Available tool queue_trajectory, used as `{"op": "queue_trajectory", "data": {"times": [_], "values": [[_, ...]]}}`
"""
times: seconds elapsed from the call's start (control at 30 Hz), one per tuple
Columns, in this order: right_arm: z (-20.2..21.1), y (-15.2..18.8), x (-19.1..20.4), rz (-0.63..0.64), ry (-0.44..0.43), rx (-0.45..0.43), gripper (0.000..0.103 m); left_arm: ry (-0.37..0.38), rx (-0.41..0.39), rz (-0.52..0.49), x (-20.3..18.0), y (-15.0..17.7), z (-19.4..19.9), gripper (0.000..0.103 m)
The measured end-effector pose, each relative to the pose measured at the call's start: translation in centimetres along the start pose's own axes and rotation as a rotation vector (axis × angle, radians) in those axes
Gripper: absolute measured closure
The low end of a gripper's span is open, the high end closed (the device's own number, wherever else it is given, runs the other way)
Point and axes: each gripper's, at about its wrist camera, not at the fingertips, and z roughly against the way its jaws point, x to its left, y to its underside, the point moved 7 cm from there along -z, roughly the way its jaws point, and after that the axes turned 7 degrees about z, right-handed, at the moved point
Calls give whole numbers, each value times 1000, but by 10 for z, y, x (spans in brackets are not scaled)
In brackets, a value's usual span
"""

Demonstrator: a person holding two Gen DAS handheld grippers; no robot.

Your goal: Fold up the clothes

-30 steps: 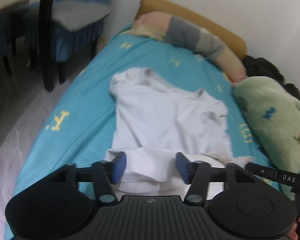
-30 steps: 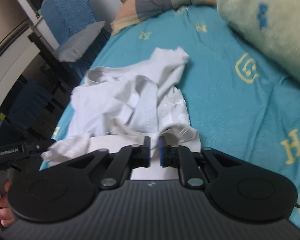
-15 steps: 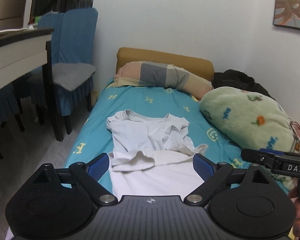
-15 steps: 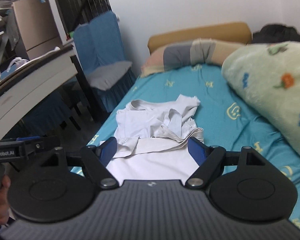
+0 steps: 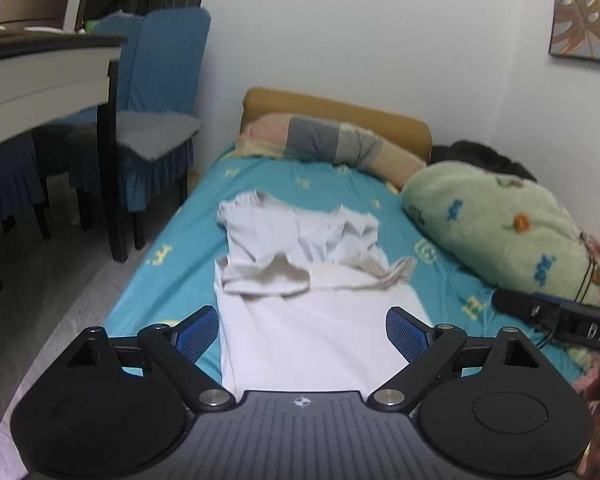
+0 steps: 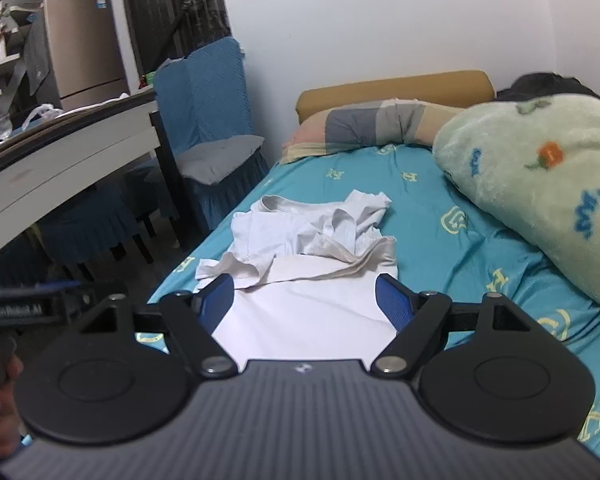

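Note:
A white T-shirt [image 5: 300, 248] lies crumpled on the teal bed sheet, its lower edge draped over a flat white board [image 5: 320, 336] that lies under it toward me. The shirt [image 6: 312, 232] and board [image 6: 304, 320] also show in the right wrist view. My left gripper [image 5: 302, 334] is open and empty, held above the near end of the board. My right gripper [image 6: 304, 300] is open and empty too, above the same board. The right gripper's body [image 5: 560, 320] shows at the right of the left view, the left gripper's handle [image 6: 16, 308] at the left of the right view.
The bed [image 5: 172, 280] has a teal sheet with yellow letters. A striped pillow [image 5: 332, 148] lies at the headboard. A green blanket roll [image 5: 500, 224] fills the bed's right side. A table [image 5: 40, 80] and blue-covered chairs [image 5: 156, 120] stand left of the bed.
Both grippers have opened and let go of the shirt's hem, then pulled back and up from the bed. The shirt now lies bunched over the board's far end.

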Motion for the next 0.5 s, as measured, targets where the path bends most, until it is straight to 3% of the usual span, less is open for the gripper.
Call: {"op": "queue_trajectory", "data": {"times": [0.27,0.5], "values": [[-5,9,-8,-29,27,13,23,-19,115,23,9,20,-25,11],[-9,17,-8,-25,28,39,23,-34,169,59,13,28,-36,11]]}}
